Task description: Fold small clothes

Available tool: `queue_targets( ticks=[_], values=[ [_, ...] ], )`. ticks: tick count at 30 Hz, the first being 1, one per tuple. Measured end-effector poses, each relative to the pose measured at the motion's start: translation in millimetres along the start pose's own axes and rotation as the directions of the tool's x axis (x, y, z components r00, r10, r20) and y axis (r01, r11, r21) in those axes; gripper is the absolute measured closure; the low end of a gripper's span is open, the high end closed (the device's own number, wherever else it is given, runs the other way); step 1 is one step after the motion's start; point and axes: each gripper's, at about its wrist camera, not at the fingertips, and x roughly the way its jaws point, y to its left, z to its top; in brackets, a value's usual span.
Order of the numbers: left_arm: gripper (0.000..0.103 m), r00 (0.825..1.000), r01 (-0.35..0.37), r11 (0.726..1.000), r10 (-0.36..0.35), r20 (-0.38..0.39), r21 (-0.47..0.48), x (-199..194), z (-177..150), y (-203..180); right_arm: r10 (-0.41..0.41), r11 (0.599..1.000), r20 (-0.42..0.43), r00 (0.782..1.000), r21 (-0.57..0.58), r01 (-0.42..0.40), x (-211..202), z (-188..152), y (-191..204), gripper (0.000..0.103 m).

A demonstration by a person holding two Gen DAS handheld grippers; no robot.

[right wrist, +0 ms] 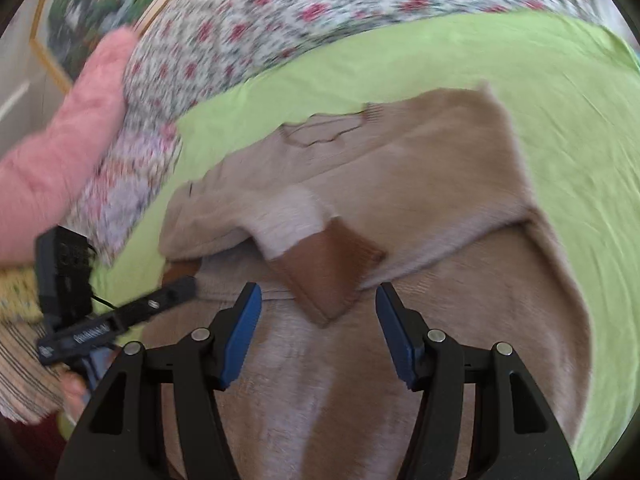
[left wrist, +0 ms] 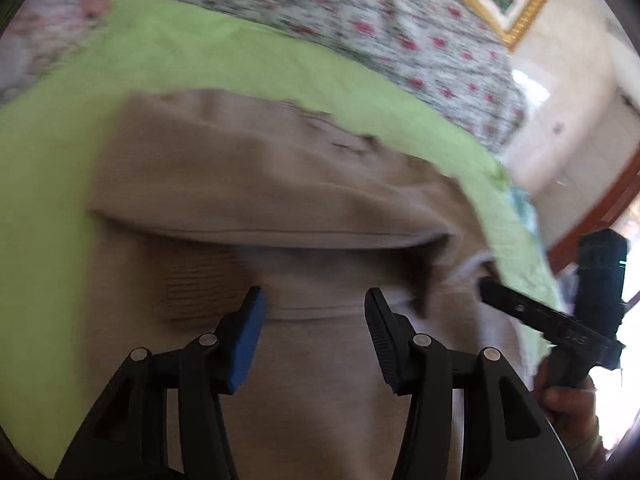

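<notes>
Two tools open, sweater (right wrist: 400, 184), lettering unreadable

Bed (right wrist: 280, 12) wore floral cover. Green sheet (right wrist: 560, 120) lay spread flat across it. Tan sweater (right wrist: 420, 184) lay on sheet, partly folded, sleeve crossed over body. Pink pillow (right wrist: 60, 152) rested at bed's edge.
</notes>
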Motion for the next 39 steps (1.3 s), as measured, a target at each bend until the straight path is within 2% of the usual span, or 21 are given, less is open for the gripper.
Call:
queue_targets(
  ticks=[2, 4, 8, 9, 10, 11, 12, 14, 16, 17, 20, 22, 23, 25, 28, 30, 34, 37, 39],
  values=[
    [0.051, 0.994, -0.102, 0.994, 0.103, 0.025, -0.029, -6.9, 2.7, 27.1, -0.047, 0.994, -0.013, 0.999, -0.097, 0.046, 16.2, 5.1, 17.7, 0.042],
    [0.051, 0.977, -0.210, 0.975, 0.211, 0.009, -0.072, -4.0, 9.8, 56.9, -0.104, 0.981, -0.024, 0.994, -0.169, 0.098, 32.6, 7.6, 29.7, 0.042],
    [0.051, 0.961, -0.275, 0.956, 0.275, -0.010, -0.100, 9.8, 24.4, 88.3, -0.236, 0.936, -0.014, 0.972, -0.273, 0.223, 62.1, 12.6, 34.3, 0.042],
    [0.051, 0.957, -0.289, 0.952, 0.289, -0.011, -0.099, 14.2, 27.8, 92.6, -0.254, 0.931, -0.010, 0.967, -0.274, 0.242, 64.5, 14.6, 30.6, 0.046],
    [0.051, 0.955, -0.297, 0.949, 0.298, -0.011, -0.101, 19.5, 32.8, 95.9, -0.264, 0.929, -0.007, 0.965, -0.270, 0.252, 65.1, 17.9, 25.3, 0.056],
    [0.051, 0.953, -0.302, 0.948, 0.303, -0.010, -0.101, 24.0, 36.7, 95.9, -0.277, 0.928, -0.007, 0.961, -0.259, 0.266, 63.4, 23.9, 19.0, 0.087],
    [0.051, 0.951, -0.307, 0.947, 0.308, -0.005, -0.097, 27.3, 40.8, 95.3, -0.285, 0.928, 0.006, 0.959, -0.249, 0.277, 57.4, 28.8, 15.8, 0.094],
    [0.052, 0.942, -0.335, 0.938, 0.336, 0.004, -0.087, 37.4, 51.8, 88.9, -0.300, 0.917, 0.075, 0.951, -0.251, 0.309, 37.8, 44.4, 14.6, 0.094],
    [0.051, 0.932, -0.359, 0.929, 0.361, 0.007, -0.090, 42.6, 57.6, 88.4, -0.333, 0.895, 0.162, 0.929, -0.254, 0.366, 13.8, 57.1, 14.6, 0.094],
    [0.051, 0.934, -0.355, 0.929, 0.358, 0.008, -0.099, 46.4, 61.6, 86.8, -0.349, 0.885, 0.224, 0.910, -0.240, 0.399, -4.1, 65.8, 11.9, 0.094],
    [0.050, 0.929, -0.359, 0.924, 0.367, 0.046, -0.132, 37.1, 57.7, 79.1, -0.371, 0.866, 0.320, 0.872, -0.221, 0.449, -33.8, 76.7, 2.7, 0.094],
    [0.051, 0.913, -0.386, 0.912, 0.399, 0.081, -0.142, 26.3, 51.5, 73.7, -0.372, 0.857, 0.305, 0.877, -0.251, 0.450, -29.6, 72.4, -0.8, 0.093],
    [0.051, 0.910, -0.387, 0.908, 0.404, 0.092, -0.160, 20.2, 47.1, 73.5, -0.382, 0.843, 0.288, 0.878, -0.281, 0.459, -20.4, 65.2, -2.0, 0.093],
    [0.051, 0.910, -0.380, 0.902, 0.404, 0.092, -0.203, 12.3, 39.3, 80.2, -0.378, 0.842, 0.235, 0.895, -0.315, 0.438, -4.0, 50.8, -6.6, 0.093],
    [0.051, 0.930, -0.340, 0.904, 0.363, 0.048, -0.260, 12.3, 30.2, 99.3, -0.378, 0.845, 0.137, 0.916, -0.352, 0.402, 18.8, 27.1, -15.5, 0.093],
    [0.051, 0.942, -0.307, 0.907, 0.332, 0.041, -0.287, 12.3, 29.2, 107.7, -0.372, 0.854, 0.094, 0.923, -0.354, 0.380, 24.2, 14.8, -18.6, 0.084],
    [0.051, 0.946, -0.300, 0.916, 0.321, 0.041, -0.267, 10.3, 29.7, 104.4, -0.364, 0.871, 0.064, 0.929, -0.330, 0.364, 14.7, 4.4, -27.5, 0.077],
    [0.052, 0.959, -0.264, 0.929, 0.281, 0.028, -0.259, 4.3, 26.9, 106.0, -0.314, 0.913, 0.036, 0.949, -0.263, 0.312, 0.3, 5.7, -41.2, 0.069],
    [0.054, 0.968, -0.236, 0.941, 0.249, 0.027, -0.242, -5.1, 24.2, 107.8, -0.251, 0.949, 0.023, 0.968, -0.189, 0.251, -13.3, 4.8, -51.1, 0.063]
  ],
)
